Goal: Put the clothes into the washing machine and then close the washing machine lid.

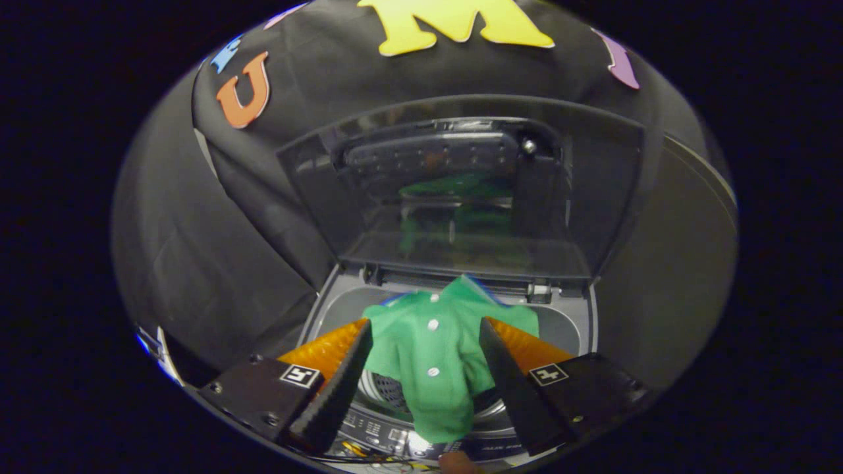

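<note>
Loading step in hand: gripper (pixel 427 349) fingers stand apart, the green buttoned shirt (pixel 431 355) hanging between them above the washing machine drum (pixel 388 388); grip unconfirmed. Lid (pixel 461 191) upright. Next: lower, release.

A soft, matt green cloth shirt with small glossy white buttons (pixel 431 355) is seen held between the gripper (pixel 425 332) fingers. The raised dark translucent lid (pixel 461 197), probably plastic, is glossy and mirrors the green. The grey washing machine top (pixel 583 322) looks smooth; perforated metal is glimpsed in the drum (pixel 388 388).
</note>
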`<state>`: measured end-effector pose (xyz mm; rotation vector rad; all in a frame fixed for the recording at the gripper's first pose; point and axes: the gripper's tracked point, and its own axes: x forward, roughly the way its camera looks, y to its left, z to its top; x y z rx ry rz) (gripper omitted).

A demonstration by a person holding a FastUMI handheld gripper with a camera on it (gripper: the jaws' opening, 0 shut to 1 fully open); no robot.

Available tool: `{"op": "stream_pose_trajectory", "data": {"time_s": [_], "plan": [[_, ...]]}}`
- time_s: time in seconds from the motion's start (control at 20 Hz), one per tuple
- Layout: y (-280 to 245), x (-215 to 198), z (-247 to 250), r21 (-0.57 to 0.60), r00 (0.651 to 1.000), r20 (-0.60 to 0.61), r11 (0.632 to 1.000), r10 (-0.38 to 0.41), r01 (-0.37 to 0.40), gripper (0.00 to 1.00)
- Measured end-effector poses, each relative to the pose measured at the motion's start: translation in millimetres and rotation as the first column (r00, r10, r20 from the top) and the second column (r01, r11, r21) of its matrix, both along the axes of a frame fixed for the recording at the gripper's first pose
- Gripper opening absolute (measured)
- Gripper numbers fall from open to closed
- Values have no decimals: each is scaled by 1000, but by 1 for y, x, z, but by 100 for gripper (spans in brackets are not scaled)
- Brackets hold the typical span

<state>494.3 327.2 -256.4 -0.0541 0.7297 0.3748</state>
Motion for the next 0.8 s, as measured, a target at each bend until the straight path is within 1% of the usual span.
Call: {"op": "stream_pose_trajectory", "data": {"time_s": [0.1,0.2,0.35,0.6,0.8], "plan": [[-2,-1,3,1,1000,16,1000,-10,10,100],[-2,-4,5,-3,1000,11,1000,2,-2,100],[1,-3,24,17,999,49,1000,9,-10,100],[13,-3,88,68,989,141,997,38,-48,100],[22,-1,146,123,979,198,990,38,-64,100]]}}
